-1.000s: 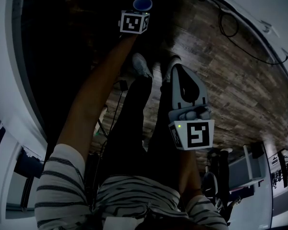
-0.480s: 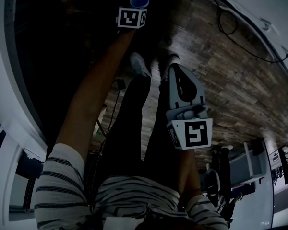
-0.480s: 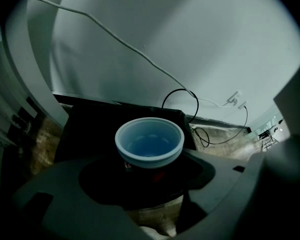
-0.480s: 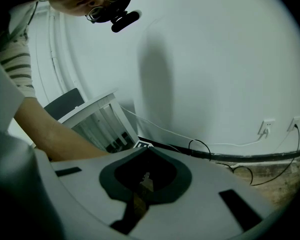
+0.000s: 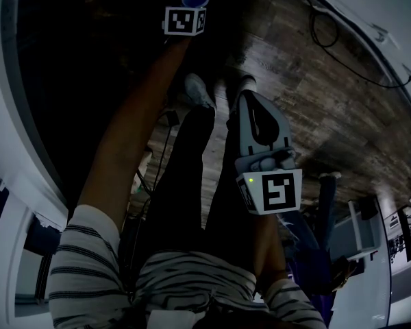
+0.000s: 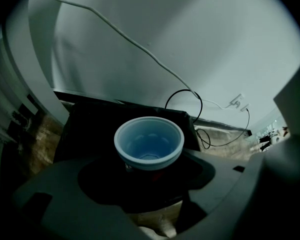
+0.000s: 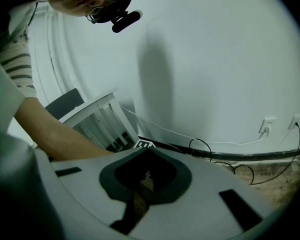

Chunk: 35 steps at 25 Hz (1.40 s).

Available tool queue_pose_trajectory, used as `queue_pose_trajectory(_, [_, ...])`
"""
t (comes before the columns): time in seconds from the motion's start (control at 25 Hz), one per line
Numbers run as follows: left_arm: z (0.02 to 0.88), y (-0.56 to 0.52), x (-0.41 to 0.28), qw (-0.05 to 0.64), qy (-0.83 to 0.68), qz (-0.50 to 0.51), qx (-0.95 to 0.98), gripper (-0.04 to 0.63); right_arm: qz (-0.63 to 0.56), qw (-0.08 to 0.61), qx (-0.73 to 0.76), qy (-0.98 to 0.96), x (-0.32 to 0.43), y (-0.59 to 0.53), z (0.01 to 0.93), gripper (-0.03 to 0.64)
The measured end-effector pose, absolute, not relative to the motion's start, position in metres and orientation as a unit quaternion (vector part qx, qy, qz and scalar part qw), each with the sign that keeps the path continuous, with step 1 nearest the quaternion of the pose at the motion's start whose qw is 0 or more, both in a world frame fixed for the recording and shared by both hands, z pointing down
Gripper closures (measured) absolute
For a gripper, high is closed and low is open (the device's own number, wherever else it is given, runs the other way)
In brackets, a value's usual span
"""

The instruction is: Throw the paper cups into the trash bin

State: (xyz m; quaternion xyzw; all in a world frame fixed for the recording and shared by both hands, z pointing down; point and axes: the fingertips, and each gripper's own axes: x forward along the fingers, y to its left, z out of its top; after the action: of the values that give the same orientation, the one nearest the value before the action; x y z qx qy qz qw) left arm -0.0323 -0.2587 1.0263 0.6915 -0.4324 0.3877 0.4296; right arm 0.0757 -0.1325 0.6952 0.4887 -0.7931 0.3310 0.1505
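My left tool [image 5: 190,7] is out at the end of my stretched arm, and its jaws are closed on a blue paper cup [image 6: 149,143]. The cup stands upright between them with its open mouth towards the camera and nothing inside. Right behind the cup in the left gripper view is the black mass of the trash bin [image 6: 90,121]. I cannot tell whether the cup hangs over its opening or just in front of its rim.

Past the bin a white wall rises, with a thin cable [image 6: 140,49] slanting down across it into a black loop near the wooden floor [image 5: 315,94].

My right tool [image 7: 146,173] is held close to my body, above my legs. Its jaws are together at the tips with nothing between them. Its view looks over my forearm [image 7: 55,134] to a white rack [image 7: 97,116] against the wall. More cable trails along the skirting below two wall sockets [image 7: 266,125].

In the head view my shoes [image 5: 200,91] stand on the floor between the two tools, beside the dark bin.
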Motion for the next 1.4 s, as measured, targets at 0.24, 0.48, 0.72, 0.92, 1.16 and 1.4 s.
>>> queue_pose_trajectory(0.24, [1.027,-0.26,-0.03,0.431,-0.426,0.388,0.695,0.282,0.335,0.155,0.487,-0.791,0.075,-0.131,0.698,0.607])
queue_pose_trajectory(0.48, [1.023,-0.26,-0.03,0.441,-0.441,0.374,0.686,0.282,0.337,0.158,0.487,-0.79,0.076,-0.133,0.697,0.607])
queue_pose_trajectory(0.72, [1.026,-0.255,-0.033,0.436,-0.442,0.386,0.683,0.283,0.336,0.158,0.489,-0.789,0.08,-0.132,0.697,0.607])
queue_pose_trajectory(0.92, [1.014,-0.252,-0.032,0.437,-0.449,0.377,0.682,0.288,0.332,0.148,0.493,-0.79,0.084,-0.133,0.69,0.607])
queue_pose_trajectory(1.16, [1.0,-0.248,-0.03,0.436,-0.45,0.375,0.684,0.311,0.325,0.141,0.494,-0.794,0.085,-0.131,0.678,0.607])
queue_pose_trajectory(1.4, [0.98,-0.246,-0.028,0.434,-0.456,0.369,0.683,0.317,0.316,0.146,0.493,-0.797,0.09,-0.125,0.666,0.607])
